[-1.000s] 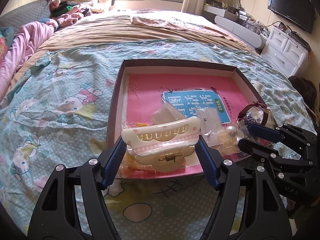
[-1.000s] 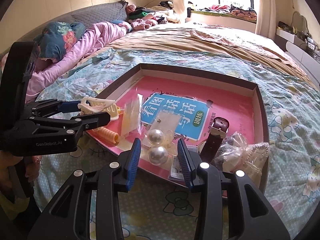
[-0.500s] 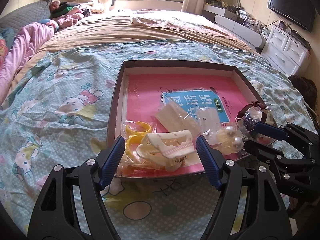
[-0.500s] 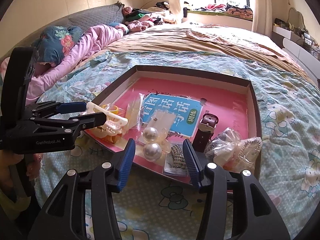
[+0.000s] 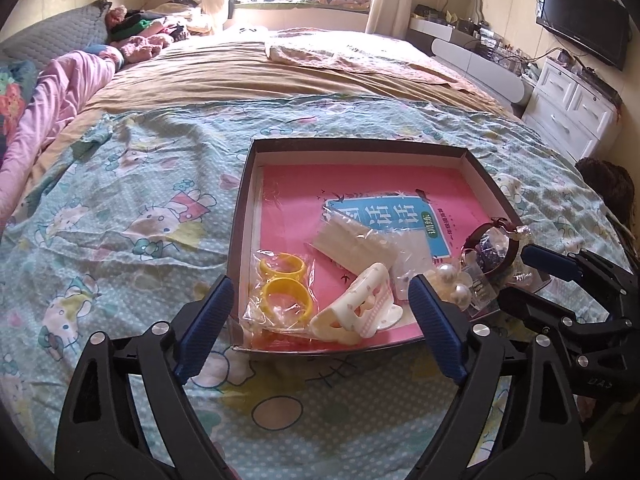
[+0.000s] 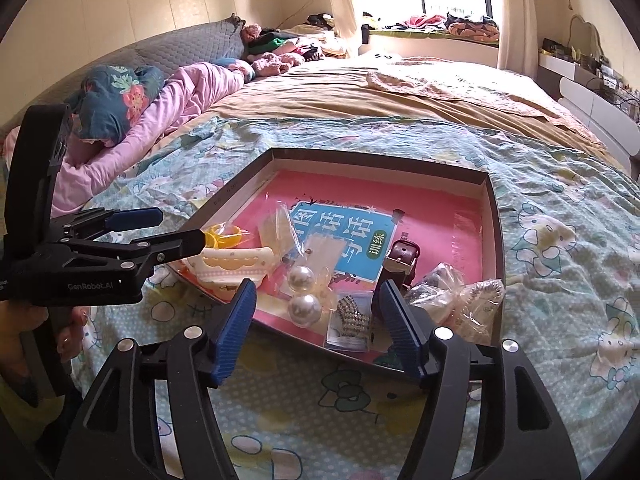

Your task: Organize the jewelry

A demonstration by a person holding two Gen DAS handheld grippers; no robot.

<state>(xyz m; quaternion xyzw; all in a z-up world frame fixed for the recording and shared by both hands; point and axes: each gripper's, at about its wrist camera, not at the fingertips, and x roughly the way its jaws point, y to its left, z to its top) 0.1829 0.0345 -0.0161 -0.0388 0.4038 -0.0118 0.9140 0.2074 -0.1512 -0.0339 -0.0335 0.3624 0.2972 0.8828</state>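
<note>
1. A shallow dark cardboard box with a pink floor [image 5: 244, 216] lies on a bed with a blue cartoon-cat sheet [image 5: 120, 216].
2. The left tongs [image 5: 316, 322] are wide open and hold nothing. Their blue fingers [image 5: 204, 322] sit just past the near edge of the box.
3. A cream plastic hair claw clip with pink trim [image 5: 358, 306] lies on its side inside the box, at the near edge, between the left fingers but not touching them.
4. Two yellow plastic rings in a clear bag [image 5: 282, 284] lie just beside the clip, in the near left corner of the box.
5. A clear packet with something white in it [image 5: 352, 242] lies behind the clip, partly on a blue label with white letters [image 5: 384, 216].
6. The right tongs [image 6: 314, 330] are open too and hold nothing. They hang over the near edge of the box.
7. Two big shiny pearl beads [image 6: 302, 292] lie in the box between the right fingers, one behind the other.
8. A small clear bag with a sparkly chain [image 6: 348, 320] lies just right of the beads.
9. A dark red strap with a metal buckle [image 6: 402, 258] lies behind that bag, and crinkly clear bags of small things [image 6: 460, 292] sit in the near right corner.
10. Seen from the right wrist, the left tongs [image 6: 178, 228] reach in from the left, near the clip.
</note>
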